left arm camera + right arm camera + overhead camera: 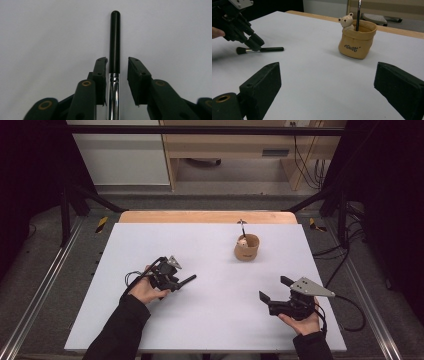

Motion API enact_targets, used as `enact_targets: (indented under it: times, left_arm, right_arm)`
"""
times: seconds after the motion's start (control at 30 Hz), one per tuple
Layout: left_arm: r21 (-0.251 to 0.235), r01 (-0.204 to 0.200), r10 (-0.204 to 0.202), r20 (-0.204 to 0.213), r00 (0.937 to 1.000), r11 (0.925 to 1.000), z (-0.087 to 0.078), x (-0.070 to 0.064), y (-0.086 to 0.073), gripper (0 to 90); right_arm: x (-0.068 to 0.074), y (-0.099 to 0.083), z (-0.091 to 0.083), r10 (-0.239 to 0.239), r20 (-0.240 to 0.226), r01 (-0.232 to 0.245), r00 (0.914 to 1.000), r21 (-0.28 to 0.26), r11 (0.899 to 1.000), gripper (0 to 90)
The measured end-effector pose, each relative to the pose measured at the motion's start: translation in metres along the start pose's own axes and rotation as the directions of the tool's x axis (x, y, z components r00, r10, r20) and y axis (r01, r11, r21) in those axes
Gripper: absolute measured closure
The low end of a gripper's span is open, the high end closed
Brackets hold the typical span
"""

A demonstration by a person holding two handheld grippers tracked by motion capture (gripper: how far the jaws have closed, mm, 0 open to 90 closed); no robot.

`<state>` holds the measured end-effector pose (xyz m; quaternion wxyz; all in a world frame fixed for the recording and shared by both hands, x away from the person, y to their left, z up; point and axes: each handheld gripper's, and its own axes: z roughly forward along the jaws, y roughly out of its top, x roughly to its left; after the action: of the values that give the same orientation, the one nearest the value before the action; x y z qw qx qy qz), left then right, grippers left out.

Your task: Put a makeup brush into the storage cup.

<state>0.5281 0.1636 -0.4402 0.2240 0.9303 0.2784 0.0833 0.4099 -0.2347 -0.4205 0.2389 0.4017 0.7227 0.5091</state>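
A makeup brush with a black handle and chrome ferrule lies flat on the white table. My left gripper straddles it, jaws open: the left jaw is almost against the handle, the right one a small gap away. In the high view the left gripper is at mid-left and the brush handle sticks out to its right. My right gripper rests open near the front right, holding nothing. A tan pouch-shaped holder with a small bear figure stands ahead of the right gripper, with a thin brush upright in it.
The holder stands at the table's far middle-right. A wooden strip edges the far side of the table. Black frame posts and cables flank both sides. White surface lies open between the two grippers.
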Motion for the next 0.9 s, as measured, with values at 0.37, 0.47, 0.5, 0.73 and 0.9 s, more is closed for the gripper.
enact_targets:
  times: [0.37, 0.47, 0.5, 0.73, 0.9]
  left_arm:
    - [0.109, -0.018, 0.019, -0.005, 0.9998, 0.9939, 0.009, 0.002, 0.008, 59.7]
    - [0.120, -0.013, 0.012, 0.005, 0.9999, 0.9927, 0.011, 0.003, 0.009, 63.6]
    - [0.123, -0.012, 0.011, 0.009, 0.9999, 0.9924, 0.011, 0.003, 0.009, 65.2]
    - [0.131, -0.012, 0.008, 0.031, 0.9995, 0.9913, 0.012, 0.002, 0.009, 73.3]
    - [0.142, -0.007, 0.002, 0.033, 0.9994, 0.9898, 0.012, 0.002, 0.010, 76.8]
  right_arm:
    - [0.000, 0.000, 0.000, -0.002, -0.003, 0.002, 1.0000, -0.001, 1.000, 7.8]
    - [0.000, 0.000, 0.000, -0.002, -0.004, 0.002, 1.0000, -0.001, 1.000, 7.8]
    - [0.000, 0.000, 0.000, -0.002, -0.004, 0.002, 1.0000, -0.001, 1.000, 7.9]
    - [0.000, 0.000, 0.000, -0.002, -0.004, 0.002, 1.0000, -0.001, 1.000, 7.8]
    - [0.000, 0.001, 0.000, -0.003, -0.002, 0.003, 1.0000, -0.002, 1.000, 7.8]
